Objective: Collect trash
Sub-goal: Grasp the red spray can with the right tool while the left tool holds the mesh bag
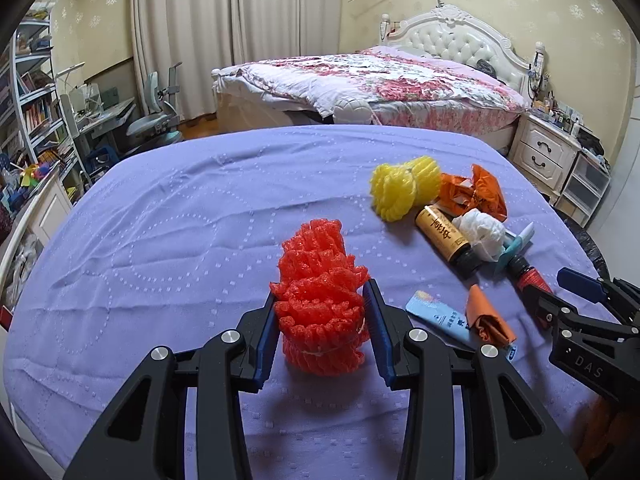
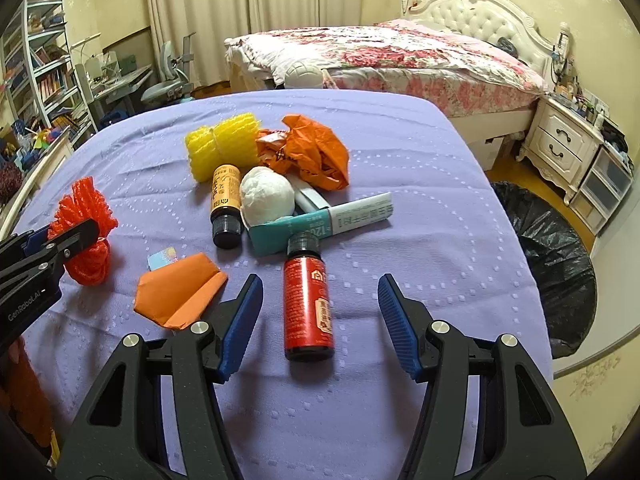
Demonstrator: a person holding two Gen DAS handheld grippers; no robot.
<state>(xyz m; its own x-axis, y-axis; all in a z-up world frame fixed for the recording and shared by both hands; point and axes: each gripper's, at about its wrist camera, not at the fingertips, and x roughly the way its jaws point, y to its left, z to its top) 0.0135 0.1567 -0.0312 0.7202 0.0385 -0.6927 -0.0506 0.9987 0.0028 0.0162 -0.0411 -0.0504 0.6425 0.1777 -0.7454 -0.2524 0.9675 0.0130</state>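
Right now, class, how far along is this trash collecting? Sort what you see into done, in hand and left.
Done: nothing visibly; what the black bin bag holds cannot be seen. In hand: the left gripper has its fingers closed on the red foam net. The right gripper is open over the red bottle. Left: yellow foam net, amber bottle, white paper wad, orange wrappers.

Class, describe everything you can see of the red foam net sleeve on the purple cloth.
The red foam net sleeve is a bright red-orange mesh of soft-looking foam, bunched into a ruffled roll, with what looks like a thin band around its lower end. It stands roughly upright on the purple cloth, apart from the other trash. The left gripper has its jaws on either side of it, the blue pads pressing its sides. The right wrist view shows it held the same way.
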